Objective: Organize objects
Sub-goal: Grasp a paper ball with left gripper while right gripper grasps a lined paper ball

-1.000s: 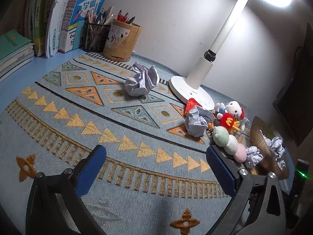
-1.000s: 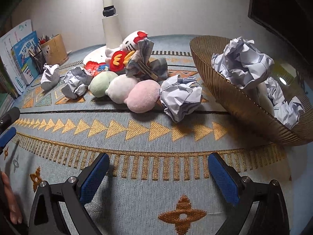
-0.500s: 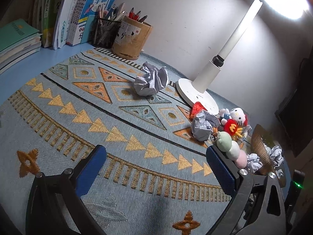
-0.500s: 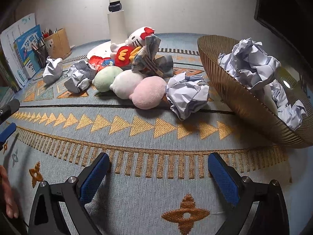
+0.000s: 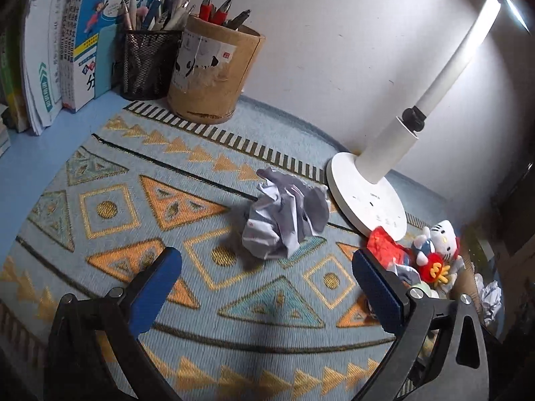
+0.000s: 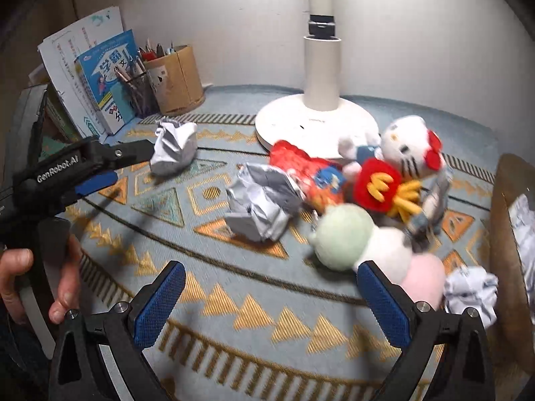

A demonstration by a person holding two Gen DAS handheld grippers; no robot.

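Ahead, crumpled paper ball (image 5: 286, 214) on woven mat (image 5: 133, 180); plush heap (image 6: 384, 200) blurred.

bare rug (image 5: 140, 180) left, lamp base (image 5: 364, 197) right

A plain white wall (image 5: 334, 50) rises behind the blue bench (image 5: 30, 167), which carries a patterned blue-and-gold mat (image 5: 200, 300). A white desk lamp (image 5: 367, 197) at the bench's back edge throws bright light across the wall.

A white round-based desk lamp (image 5: 367, 200) stands on the patterned blue woven mat (image 5: 133, 183); upright books (image 5: 67, 50) line the wall.
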